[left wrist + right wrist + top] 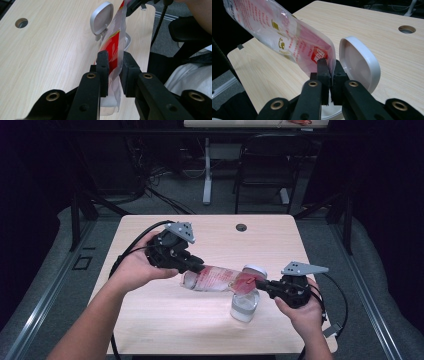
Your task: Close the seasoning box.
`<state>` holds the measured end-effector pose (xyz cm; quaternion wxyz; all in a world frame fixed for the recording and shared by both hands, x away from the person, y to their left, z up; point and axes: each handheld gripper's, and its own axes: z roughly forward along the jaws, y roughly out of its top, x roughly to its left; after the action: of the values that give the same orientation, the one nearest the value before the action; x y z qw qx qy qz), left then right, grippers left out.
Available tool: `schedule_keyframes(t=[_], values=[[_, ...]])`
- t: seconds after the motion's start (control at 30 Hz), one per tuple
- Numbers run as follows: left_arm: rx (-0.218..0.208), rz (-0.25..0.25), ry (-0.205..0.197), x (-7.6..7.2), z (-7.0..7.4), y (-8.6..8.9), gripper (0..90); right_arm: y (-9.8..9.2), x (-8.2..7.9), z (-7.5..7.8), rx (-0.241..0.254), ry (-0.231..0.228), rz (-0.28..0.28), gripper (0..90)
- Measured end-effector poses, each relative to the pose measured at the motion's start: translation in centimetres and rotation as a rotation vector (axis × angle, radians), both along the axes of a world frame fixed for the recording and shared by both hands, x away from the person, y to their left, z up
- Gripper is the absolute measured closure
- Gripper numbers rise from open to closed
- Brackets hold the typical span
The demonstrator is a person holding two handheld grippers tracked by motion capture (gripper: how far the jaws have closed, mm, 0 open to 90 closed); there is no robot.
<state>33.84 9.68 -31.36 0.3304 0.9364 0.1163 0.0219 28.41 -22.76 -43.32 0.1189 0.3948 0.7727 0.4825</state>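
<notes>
Black plastic left gripper, held in the person's left hand: jaws drawn in narrow on one end of a clear plastic pouch with red and white printing; in the left gripper view the pouch runs edge-on between the two pads, pinched there. Grey three-cornered plate on top, black cable trailing off toward the bench edge.

Black plastic right gripper, held in the person's right hand: jaws nearly together, clamped on the pouch's opposite end; in the right gripper view the film rises up and away from the pads.

Pouch: stretched between the two grippers, lifted clear of the bench, roughly level, its right end hanging above the jar.

Clear glass jar with a white hinged lid: stands upright on the bench directly beneath the right end of the pouch; lid flipped open and standing up just beside the right gripper's jaws. Contents cannot be told.

Pale wood-grain bench: round cable hole near its far edge, well apart from the jar.

Beyond the bench: black chair on a grey floor.
</notes>
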Motion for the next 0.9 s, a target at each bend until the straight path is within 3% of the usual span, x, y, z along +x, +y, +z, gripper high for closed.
schedule_keyframes(t=[0.07, 0.37, 0.63, 0.9], values=[[0.004, -0.004, -0.008, -0.02, 0.04, -0.06, 79.9, -0.11, 0.1, -0.1, 0.017, 0.007, 0.002, 88.9], [0.016, -0.007, -0.029, 0.12, 0.2, -0.39, 82.2, -0.13, 0.09, -0.13, 0.01, 0.0, -0.002, 88.8], [0.052, -0.022, -0.04, 0.03, 0.49, -0.77, 83.7, -0.2, 0.11, -0.12, 0.014, 0.002, -0.001, 88.6], [0.059, -0.023, -0.037, 0.08, 0.67, -1.0, 84.2, -0.27, 0.12, -0.16, 0.03, 0.004, -0.007, 88.3]])
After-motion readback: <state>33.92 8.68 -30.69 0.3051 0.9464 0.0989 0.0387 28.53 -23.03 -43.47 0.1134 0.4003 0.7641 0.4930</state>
